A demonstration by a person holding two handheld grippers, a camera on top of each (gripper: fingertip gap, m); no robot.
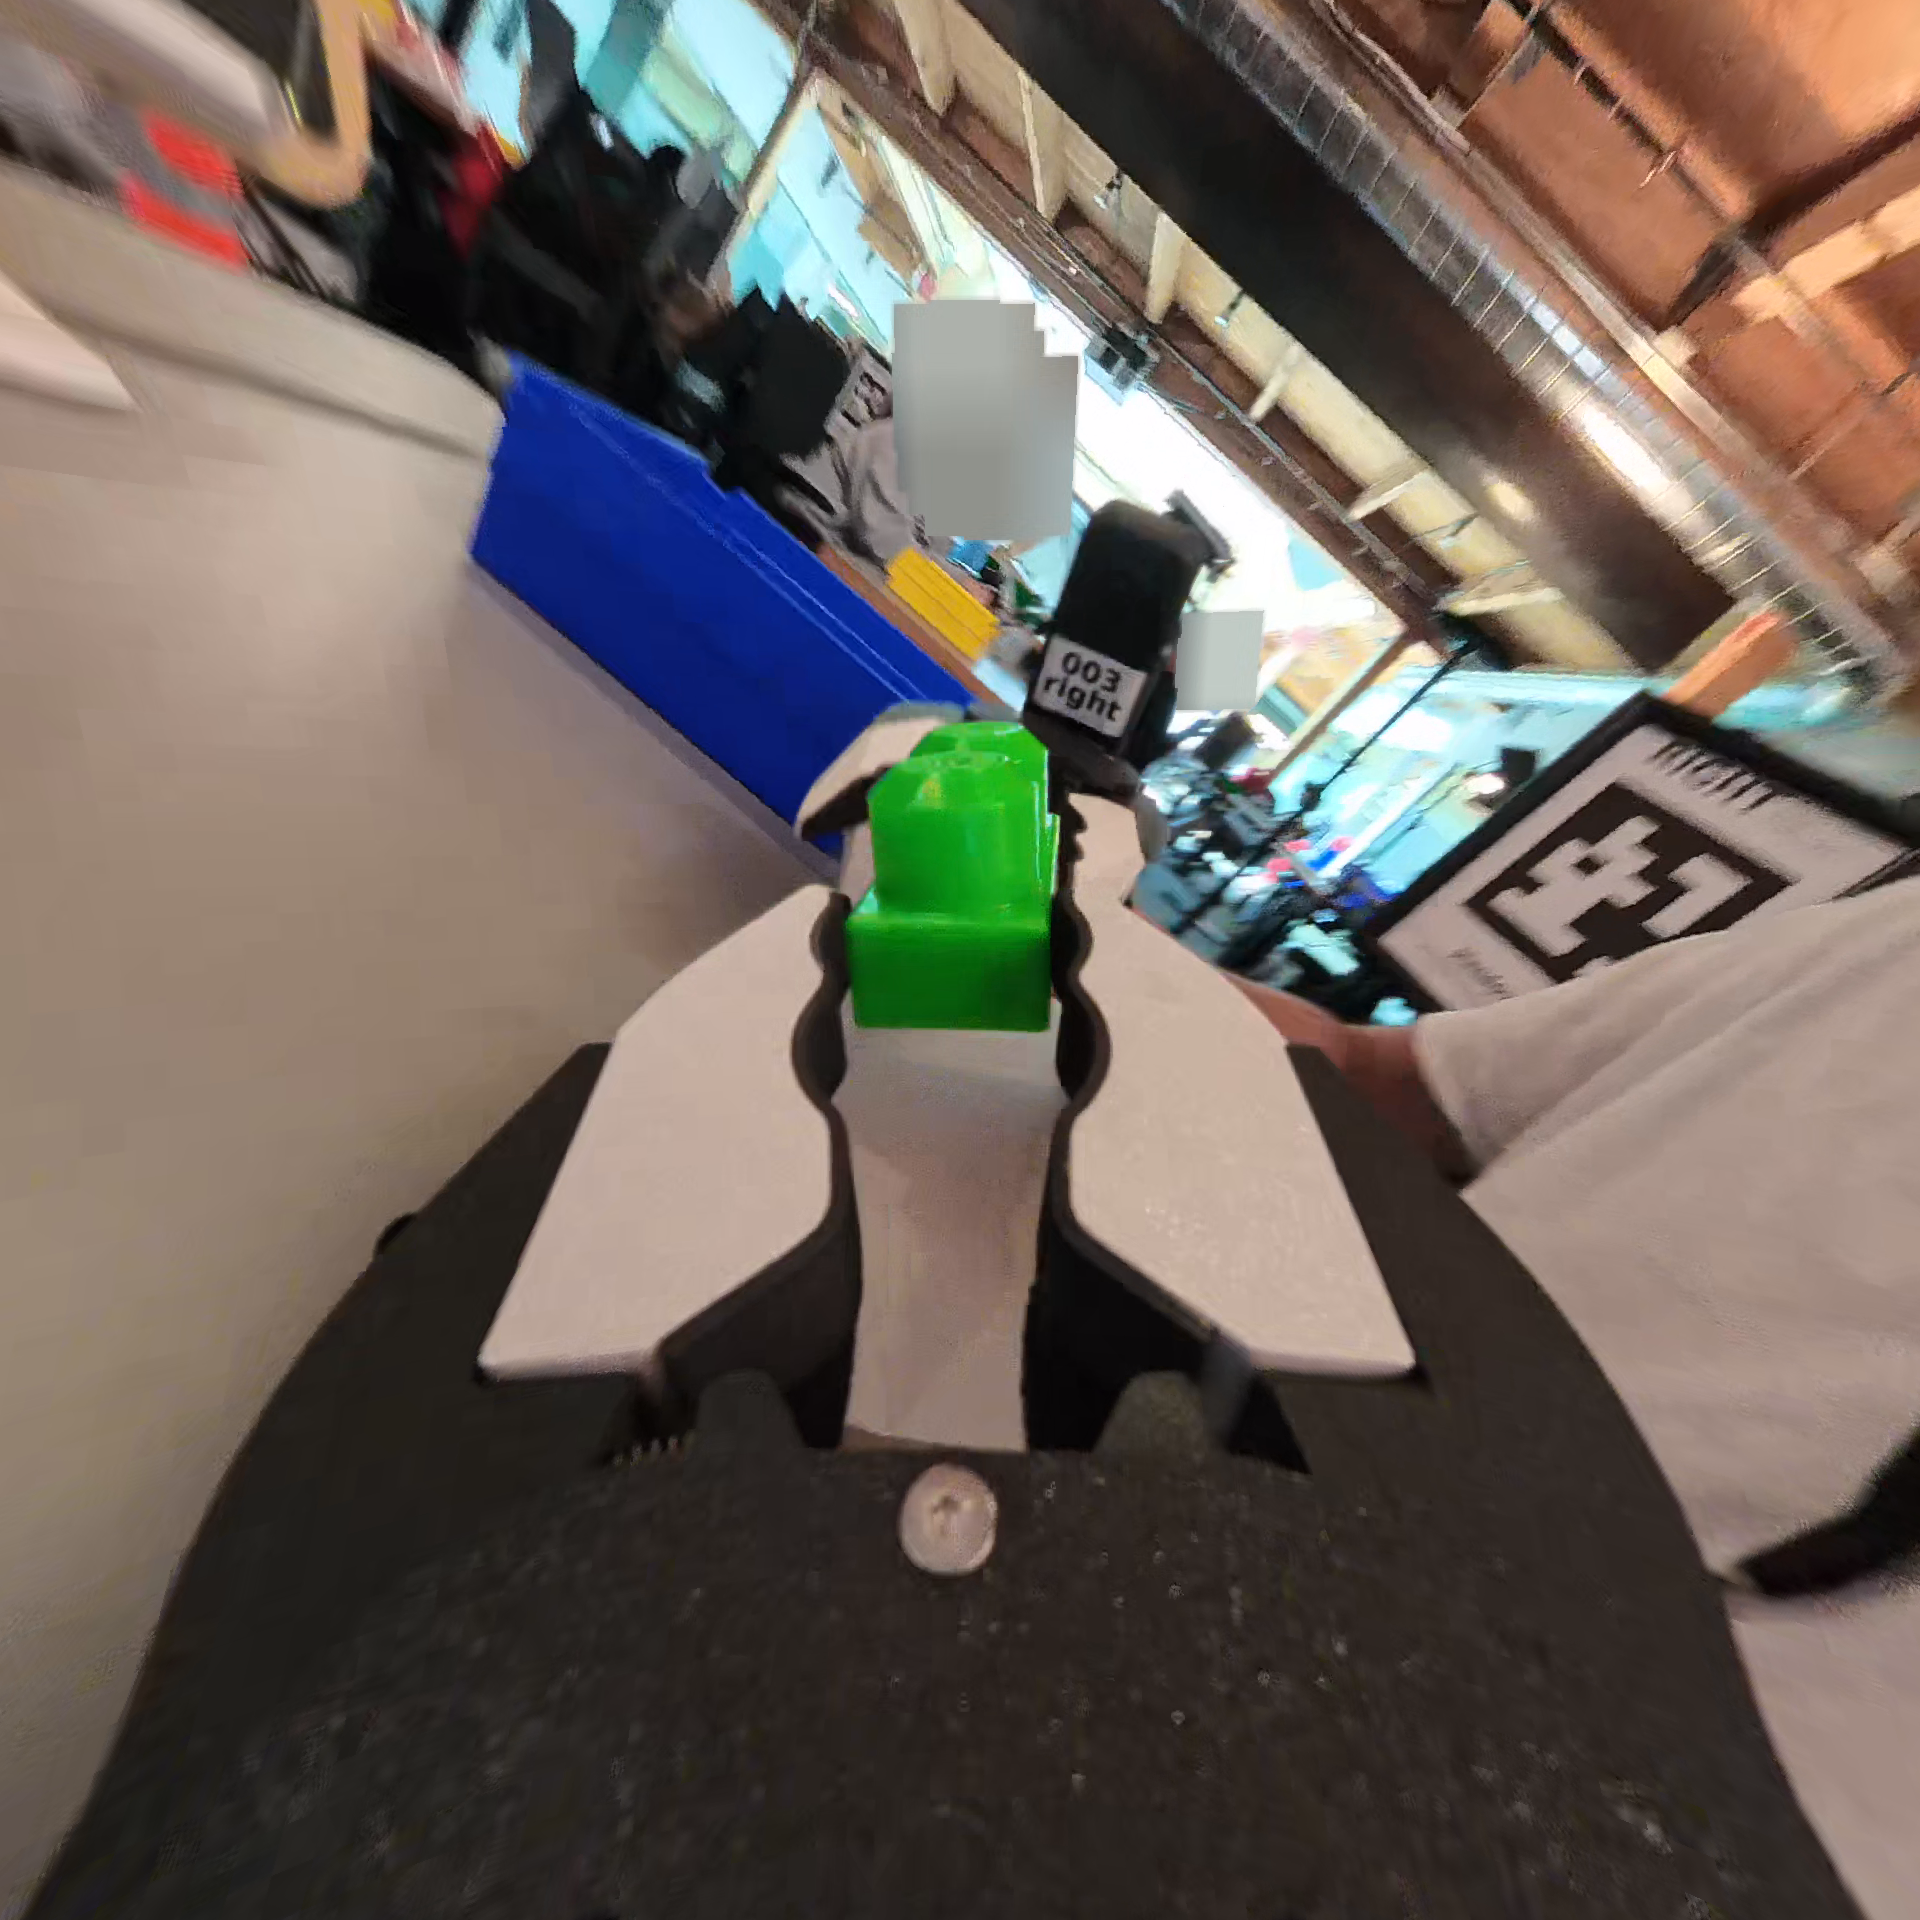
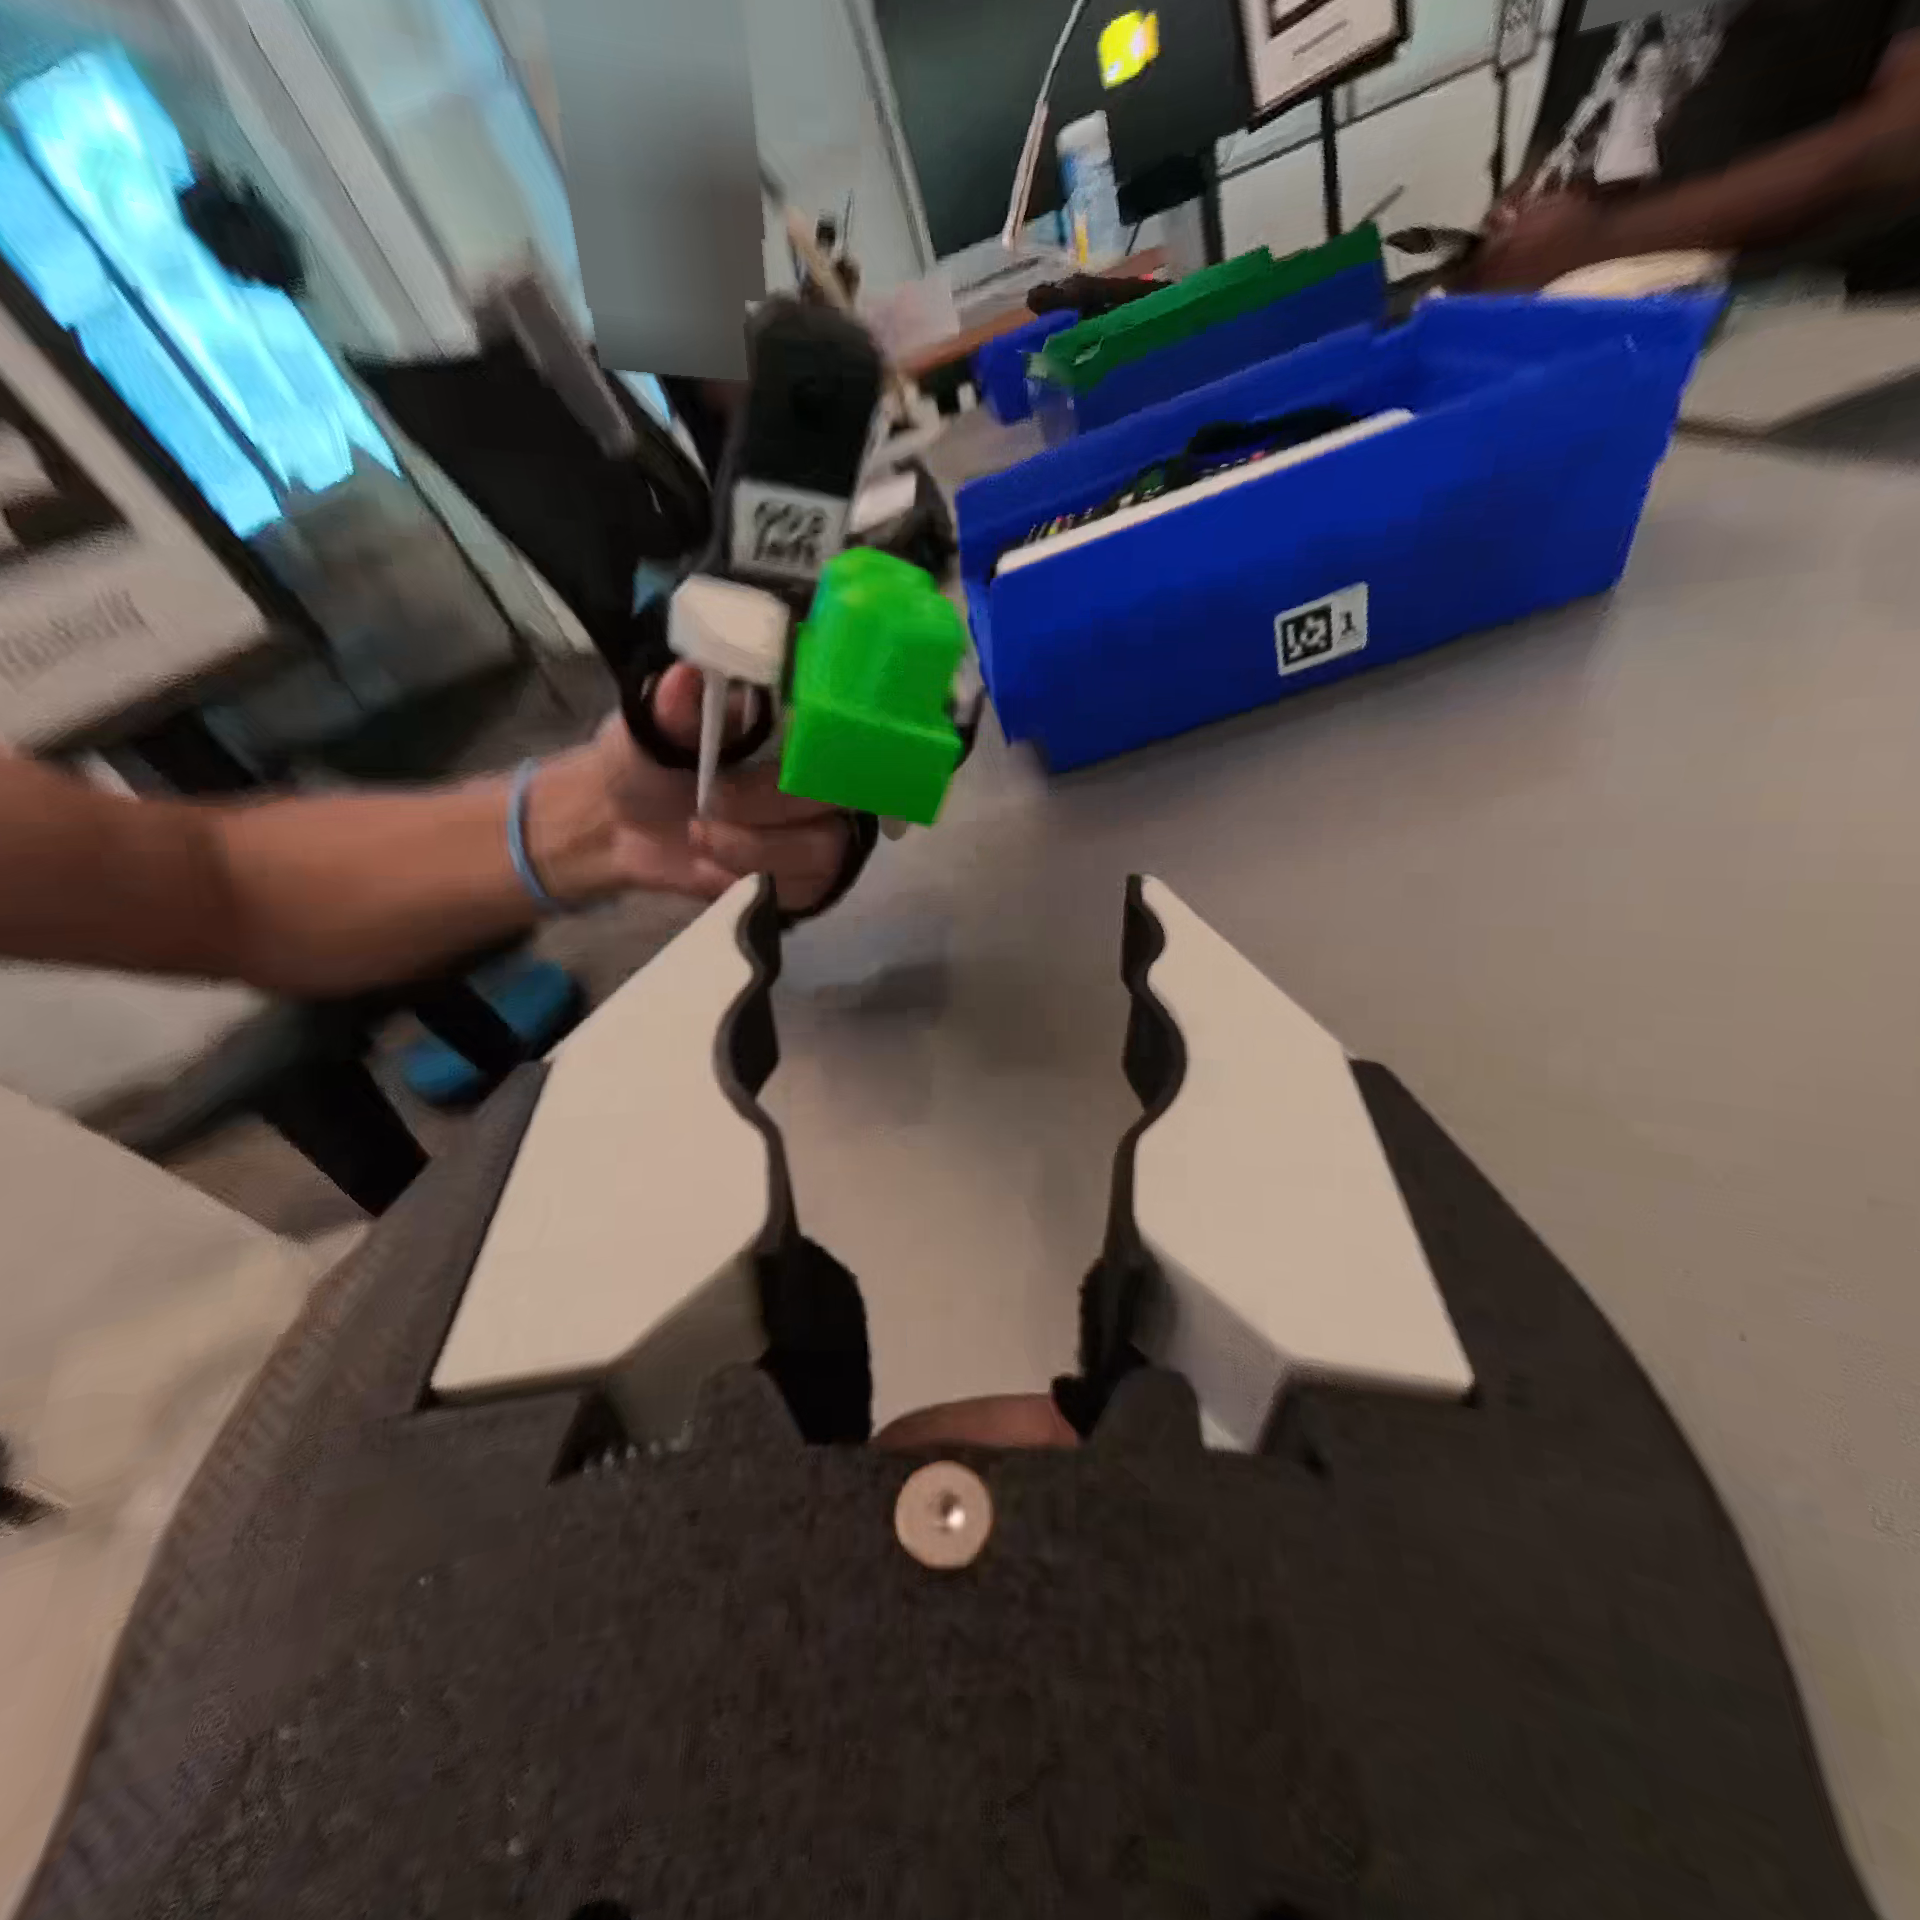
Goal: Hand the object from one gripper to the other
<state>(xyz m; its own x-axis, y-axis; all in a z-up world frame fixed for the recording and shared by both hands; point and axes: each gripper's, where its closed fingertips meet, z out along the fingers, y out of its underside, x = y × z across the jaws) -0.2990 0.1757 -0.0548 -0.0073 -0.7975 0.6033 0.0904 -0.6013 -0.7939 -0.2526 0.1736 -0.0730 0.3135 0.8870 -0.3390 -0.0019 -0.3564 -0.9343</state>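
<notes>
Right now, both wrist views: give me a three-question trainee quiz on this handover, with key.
1. True or false: the right gripper is already shut on the green block.
2. Which gripper holds the green block? A) left B) right C) neither
3. Fill in: in the right wrist view, the bin beyond the block, resting on the grey table, is coloured ____.

Key:
1. False. Its jaws stand apart and empty, short of the block.
2. A. The left gripper grips the block between its fingers.
3. Blue: the blue bin.
</notes>
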